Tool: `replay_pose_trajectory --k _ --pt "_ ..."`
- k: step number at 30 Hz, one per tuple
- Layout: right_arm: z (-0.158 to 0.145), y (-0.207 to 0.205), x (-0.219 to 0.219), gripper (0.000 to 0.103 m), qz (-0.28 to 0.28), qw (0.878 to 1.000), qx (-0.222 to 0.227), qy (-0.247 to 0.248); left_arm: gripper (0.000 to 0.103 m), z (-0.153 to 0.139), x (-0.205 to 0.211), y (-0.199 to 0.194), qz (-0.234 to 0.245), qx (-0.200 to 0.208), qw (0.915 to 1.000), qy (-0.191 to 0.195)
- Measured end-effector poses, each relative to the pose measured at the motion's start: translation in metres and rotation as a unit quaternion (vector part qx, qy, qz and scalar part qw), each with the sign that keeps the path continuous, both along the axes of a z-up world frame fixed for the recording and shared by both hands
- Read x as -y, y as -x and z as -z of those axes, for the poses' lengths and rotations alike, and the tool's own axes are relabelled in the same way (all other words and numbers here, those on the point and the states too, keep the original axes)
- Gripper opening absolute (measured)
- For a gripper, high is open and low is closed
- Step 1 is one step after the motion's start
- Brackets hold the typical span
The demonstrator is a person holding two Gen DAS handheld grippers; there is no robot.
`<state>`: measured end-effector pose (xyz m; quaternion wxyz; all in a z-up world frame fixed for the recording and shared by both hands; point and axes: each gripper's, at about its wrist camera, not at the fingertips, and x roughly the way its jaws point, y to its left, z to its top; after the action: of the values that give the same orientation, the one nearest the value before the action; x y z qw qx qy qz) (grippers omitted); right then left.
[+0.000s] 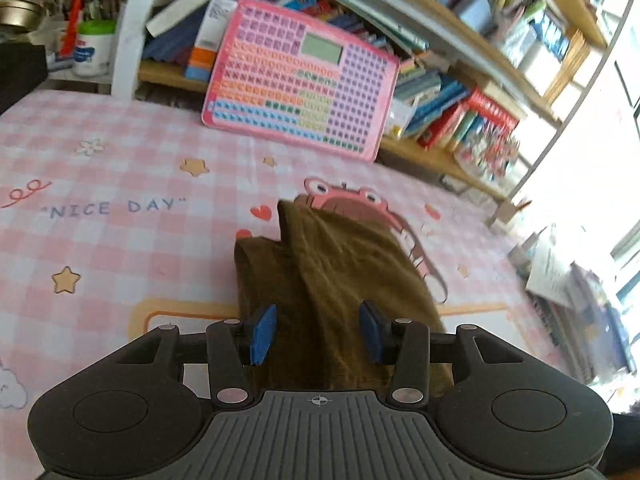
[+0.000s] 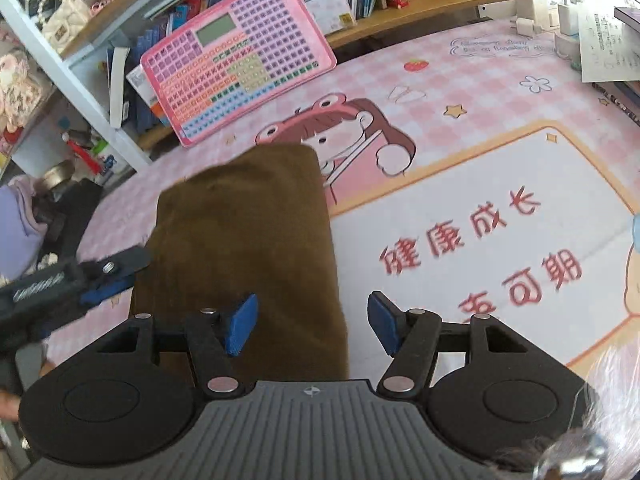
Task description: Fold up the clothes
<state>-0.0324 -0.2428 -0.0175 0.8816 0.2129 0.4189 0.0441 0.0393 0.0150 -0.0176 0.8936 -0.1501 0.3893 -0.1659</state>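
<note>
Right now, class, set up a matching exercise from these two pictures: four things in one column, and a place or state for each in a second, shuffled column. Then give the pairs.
Things
1. brown garment
2. pink keyboard toy
3. right gripper
4. white charger

Places or states
A. leans against the bookshelf
B. lies folded on the pink checked mat
C. stands at the far corner of the mat, cable attached
D. open, nothing between its blue pads

Pairs: 1-B, 2-A, 3-D, 4-C

One brown garment (image 2: 244,248), two grippers (image 1: 318,334)
</note>
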Motion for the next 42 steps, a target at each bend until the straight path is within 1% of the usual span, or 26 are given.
replay_pose_trajectory --k 1,2,3,4,5,6,7,8,10,11,12,13,14,15,17,19,21,22,23,25,26,29,33,37,42 --pt "0.001 0.000 -0.005 0.059 -0.004 1.000 -0.001 0.008 0.039 0.003 0.002 -0.002 0.000 -0.004 1.0000 -0.004" --pt "0.003 0.000 -0.010 0.059 -0.008 1.000 -0.002 0.016 0.017 0.003 0.003 -0.002 -0.002 -0.002 1.0000 -0.009" --pt "0.004 0.000 -0.015 0.058 -0.011 1.000 -0.004 0.023 0.001 0.001 0.003 -0.002 -0.005 0.002 0.9999 -0.015" --pt "0.006 0.000 -0.017 0.057 -0.013 1.000 -0.008 0.027 0.000 -0.006 0.007 0.003 -0.004 0.022 0.9994 -0.027" --pt "0.008 -0.001 -0.020 0.057 -0.015 0.999 -0.011 0.032 0.000 -0.021 0.013 0.017 0.006 0.075 0.9960 -0.049" --pt "0.010 -0.001 -0.023 0.057 -0.016 0.999 -0.015 0.035 0.000 -0.035 0.021 0.031 0.025 0.125 0.9895 -0.069" --pt "0.011 0.001 -0.024 0.057 -0.017 0.999 -0.015 0.032 0.000 -0.048 0.028 0.045 0.046 0.169 0.9808 -0.087" --pt "0.011 0.002 -0.025 0.057 -0.018 0.999 -0.013 0.029 0.001 -0.049 0.029 0.048 0.048 0.172 0.9795 -0.093" --pt "0.011 0.001 -0.026 0.057 -0.019 0.999 -0.012 0.028 0.001 -0.041 0.024 0.043 0.036 0.143 0.9843 -0.096" --pt "0.012 0.001 -0.027 0.057 -0.018 0.999 -0.014 0.034 0.001 -0.029 0.018 0.033 0.021 0.108 0.9892 -0.098" --pt "0.013 0.000 -0.028 0.057 -0.019 0.999 -0.016 0.038 0.002 -0.013 0.010 0.022 0.008 0.064 0.9935 -0.094" --pt "0.014 0.000 -0.028 0.057 -0.021 0.999 -0.018 0.037 0.003 0.005 0.001 0.011 -0.001 0.022 0.9960 -0.087" --pt "0.017 0.000 -0.029 0.057 -0.024 0.999 -0.020 0.033 0.004 0.015 -0.005 0.006 -0.008 0.005 0.9971 -0.075" --pt "0.019 0.000 -0.029 0.057 -0.027 0.999 -0.022 0.030 0.005 0.022 -0.010 0.004 -0.013 0.001 0.9980 -0.061" --pt "0.021 0.001 -0.032 0.057 -0.030 0.999 -0.026 0.034 0.005 0.022 -0.013 0.003 -0.013 -0.007 0.9984 -0.054" --pt "0.021 0.002 -0.033 0.057 -0.030 0.999 -0.025 0.037 0.006 0.015 -0.014 0.005 -0.010 -0.004 0.9984 -0.055" --pt "0.021 0.002 -0.033 0.057 -0.029 0.999 -0.025 0.036 0.011 0.007 -0.018 0.011 -0.008 0.004 0.9985 -0.054" --pt "0.019 0.002 -0.033 0.057 -0.029 0.999 -0.023 0.036 0.021 0.002 -0.021 0.018 -0.010 0.012 0.9985 -0.052" --pt "0.018 0.004 -0.032 0.057 -0.029 0.999 -0.019 0.035 0.032 -0.001 -0.024 0.023 -0.011 0.019 0.9985 -0.050" --pt "0.015 0.007 -0.028 0.057 -0.023 0.999 -0.015 0.028 0.044 -0.005 -0.029 0.031 -0.014 0.025 0.9983 -0.051" --pt "0.013 0.009 -0.026 0.057 -0.021 0.999 -0.013 0.025 0.049 -0.006 -0.031 0.035 -0.016 0.024 0.9984 -0.049" --pt "0.009 0.014 -0.020 0.058 -0.012 1.000 -0.007 0.014 0.057 -0.002 -0.039 0.043 -0.022 0.004 0.9993 -0.029" --pt "0.006 0.019 -0.014 0.061 0.001 1.000 -0.008 0.006 0.064 0.006 -0.049 0.046 -0.036 -0.021 0.9991 0.002" --pt "0.007 0.016 -0.011 0.062 0.009 1.000 -0.012 -0.013 0.069 0.008 -0.053 0.042 -0.035 -0.032 0.9987 0.017" --pt "0.008 0.009 -0.012 0.064 0.009 0.999 -0.011 -0.032 0.071 0.012 -0.053 0.031 -0.034 -0.037 0.9980 0.038"
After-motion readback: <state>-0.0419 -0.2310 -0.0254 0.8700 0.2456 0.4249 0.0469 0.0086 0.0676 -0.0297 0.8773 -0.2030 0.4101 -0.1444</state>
